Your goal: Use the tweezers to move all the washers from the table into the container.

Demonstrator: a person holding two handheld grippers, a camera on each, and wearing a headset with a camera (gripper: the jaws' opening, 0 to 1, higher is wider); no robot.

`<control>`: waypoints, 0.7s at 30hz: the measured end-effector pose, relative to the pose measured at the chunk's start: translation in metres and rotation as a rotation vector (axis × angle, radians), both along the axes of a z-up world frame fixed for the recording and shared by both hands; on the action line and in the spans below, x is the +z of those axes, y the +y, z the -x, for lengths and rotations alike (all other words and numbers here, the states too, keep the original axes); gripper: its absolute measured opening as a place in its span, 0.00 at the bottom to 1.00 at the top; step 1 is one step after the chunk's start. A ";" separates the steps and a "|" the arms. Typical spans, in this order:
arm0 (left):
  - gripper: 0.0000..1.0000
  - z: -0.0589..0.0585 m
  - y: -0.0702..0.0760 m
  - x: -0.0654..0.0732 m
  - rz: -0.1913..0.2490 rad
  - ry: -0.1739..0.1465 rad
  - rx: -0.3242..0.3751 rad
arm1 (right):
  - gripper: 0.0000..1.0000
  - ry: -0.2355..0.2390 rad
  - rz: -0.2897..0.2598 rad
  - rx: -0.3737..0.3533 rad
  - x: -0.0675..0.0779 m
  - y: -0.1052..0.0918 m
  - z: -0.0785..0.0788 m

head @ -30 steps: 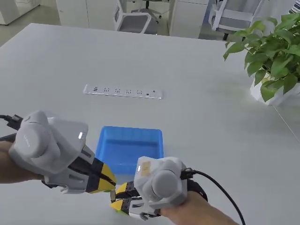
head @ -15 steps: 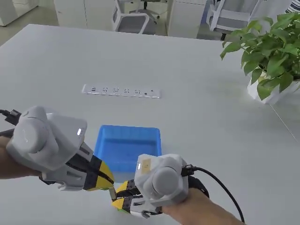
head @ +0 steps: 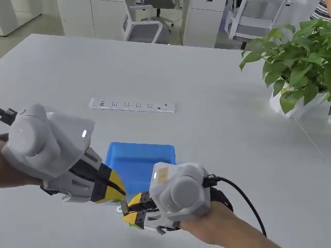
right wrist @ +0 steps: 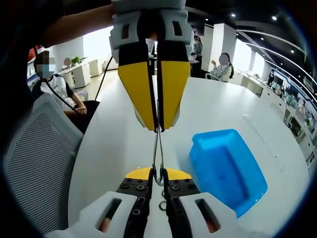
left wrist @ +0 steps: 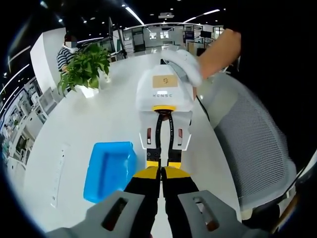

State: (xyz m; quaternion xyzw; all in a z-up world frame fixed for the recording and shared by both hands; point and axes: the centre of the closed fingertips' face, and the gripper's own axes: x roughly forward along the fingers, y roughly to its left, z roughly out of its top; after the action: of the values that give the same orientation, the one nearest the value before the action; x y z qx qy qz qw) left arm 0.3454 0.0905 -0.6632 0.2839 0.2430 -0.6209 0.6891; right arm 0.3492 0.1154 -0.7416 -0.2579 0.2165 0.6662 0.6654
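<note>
My left claw [left wrist: 161,174] and right claw [right wrist: 158,179] meet tip to tip, both clenched on the tweezers [right wrist: 157,153]; the blue container [right wrist: 210,148] sits just right of my right claw.

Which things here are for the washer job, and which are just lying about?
For the job: tweezers, washer, blue container, left hand-held gripper and right hand-held gripper, both shut on the tweezers.
Lying about: power strip, potted plant, office chair.
</note>
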 end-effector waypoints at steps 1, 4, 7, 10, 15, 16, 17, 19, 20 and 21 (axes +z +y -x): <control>0.05 -0.001 0.000 0.002 0.001 -0.001 0.000 | 0.11 -0.002 0.000 0.000 0.002 0.000 -0.001; 0.05 -0.003 0.000 0.008 0.003 -0.006 0.000 | 0.11 -0.010 -0.001 -0.002 0.007 -0.001 -0.004; 0.05 -0.006 -0.001 0.012 0.006 -0.014 -0.003 | 0.11 -0.014 -0.005 -0.006 0.012 -0.001 -0.008; 0.05 -0.010 -0.001 0.017 0.009 -0.019 -0.005 | 0.11 -0.019 -0.007 -0.008 0.017 -0.001 -0.012; 0.05 -0.017 -0.002 0.025 0.015 -0.026 -0.008 | 0.10 -0.025 -0.014 -0.017 0.026 -0.001 -0.021; 0.05 -0.019 -0.002 0.027 0.015 -0.027 -0.007 | 0.10 -0.025 -0.016 -0.018 0.027 -0.001 -0.023; 0.05 -0.021 -0.002 0.029 0.016 -0.028 -0.006 | 0.10 -0.029 -0.018 -0.022 0.029 -0.001 -0.025; 0.05 -0.025 -0.003 0.031 0.018 -0.031 -0.007 | 0.10 -0.030 -0.022 -0.026 0.031 -0.001 -0.028; 0.05 -0.026 -0.003 0.032 0.019 -0.033 -0.007 | 0.10 -0.031 -0.025 -0.030 0.032 -0.002 -0.030; 0.05 -0.028 -0.003 0.033 0.019 -0.033 -0.009 | 0.10 -0.031 -0.026 -0.030 0.033 -0.002 -0.031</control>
State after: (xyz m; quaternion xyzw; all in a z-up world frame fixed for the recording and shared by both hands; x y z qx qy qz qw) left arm 0.3732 0.0870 -0.6300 0.2886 0.2247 -0.6213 0.6929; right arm 0.3805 0.1134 -0.7086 -0.2561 0.2014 0.6549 0.6819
